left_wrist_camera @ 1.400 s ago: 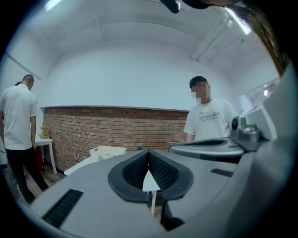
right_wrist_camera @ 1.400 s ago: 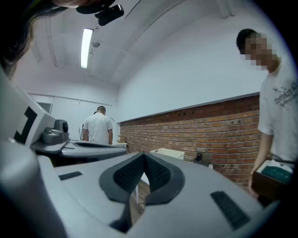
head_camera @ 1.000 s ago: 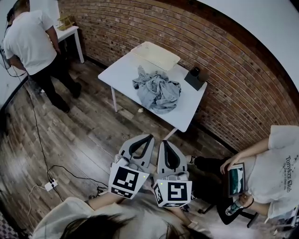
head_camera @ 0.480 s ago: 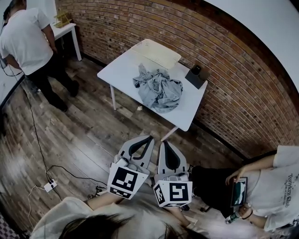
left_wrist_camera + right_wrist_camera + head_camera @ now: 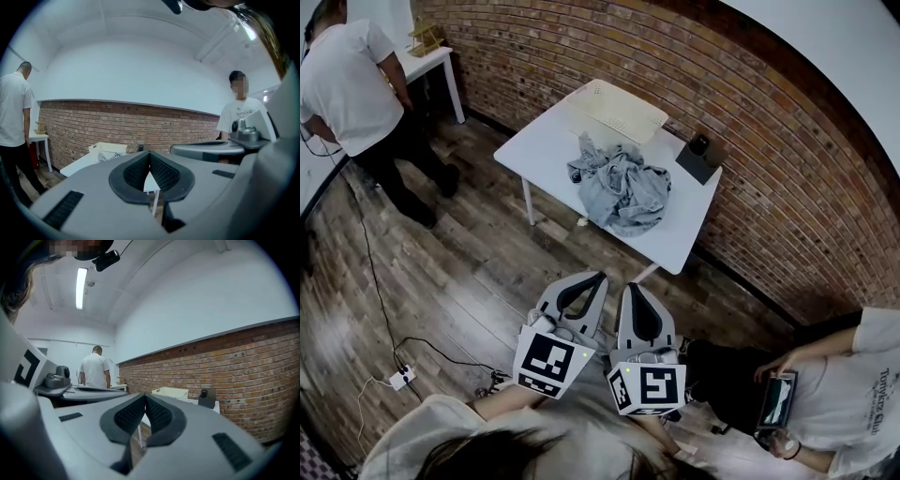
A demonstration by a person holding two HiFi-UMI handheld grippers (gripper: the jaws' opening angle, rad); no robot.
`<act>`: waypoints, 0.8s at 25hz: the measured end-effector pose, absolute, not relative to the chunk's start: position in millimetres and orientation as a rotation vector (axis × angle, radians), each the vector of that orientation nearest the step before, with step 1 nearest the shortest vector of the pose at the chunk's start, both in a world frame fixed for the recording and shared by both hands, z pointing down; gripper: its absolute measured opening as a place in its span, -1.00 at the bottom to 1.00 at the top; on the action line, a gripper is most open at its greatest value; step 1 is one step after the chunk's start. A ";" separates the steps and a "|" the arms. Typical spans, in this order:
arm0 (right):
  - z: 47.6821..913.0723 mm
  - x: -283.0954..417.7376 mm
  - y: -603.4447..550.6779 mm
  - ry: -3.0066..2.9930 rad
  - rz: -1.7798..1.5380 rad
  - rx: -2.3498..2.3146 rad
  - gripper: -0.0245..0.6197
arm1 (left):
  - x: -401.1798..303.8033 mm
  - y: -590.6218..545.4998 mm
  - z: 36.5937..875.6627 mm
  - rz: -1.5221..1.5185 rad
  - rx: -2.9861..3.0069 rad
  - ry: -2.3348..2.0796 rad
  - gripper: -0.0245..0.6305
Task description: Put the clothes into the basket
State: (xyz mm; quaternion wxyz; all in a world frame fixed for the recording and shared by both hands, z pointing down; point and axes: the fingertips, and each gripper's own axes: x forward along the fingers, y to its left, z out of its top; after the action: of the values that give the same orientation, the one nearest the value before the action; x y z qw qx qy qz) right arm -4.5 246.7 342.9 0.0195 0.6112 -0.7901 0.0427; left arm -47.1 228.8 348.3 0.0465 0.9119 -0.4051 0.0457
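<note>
Head view: clothes (image 5: pixel 622 190) heaped on counter (image 5: pixel 546 148), likely soft, light; pinch raised fold. Left gripper (image 5: pixel 598 277), right gripper (image 5: pixel 631 287): fingers closed, empty.

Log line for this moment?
left gripper: shut, empty | right gripper: shut, empty | clothes: heaped on table | basket: table's far end

The clothes (image 5: pixel 623 190) are grey, the desk (image 5: pixel 546 145) white, the basket (image 5: pixel 615 110) cream. The wall (image 5: pixel 750 150) is red-brown brick with pale joints; the floor (image 5: pixel 459 272) is streaked brown wood planking.
</note>
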 end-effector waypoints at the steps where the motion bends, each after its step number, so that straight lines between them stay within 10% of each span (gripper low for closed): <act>1: 342.9 -1.2 239.7 -2.451 0.121 1.899 -0.90 | -44.8 221.8 349.2 0.135 2.785 -1.240 -0.90; 20: 365.9 83.3 24.1 -2.492 0.166 1.740 -0.90 | 24.0 7.9 370.8 0.145 2.741 -1.260 -0.90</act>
State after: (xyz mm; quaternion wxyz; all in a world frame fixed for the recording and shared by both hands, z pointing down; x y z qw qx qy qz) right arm 83.3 24.1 365.9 0.0489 0.5709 -0.8178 0.0545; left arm 24.0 7.9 370.8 0.0604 0.9059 -0.4165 0.0479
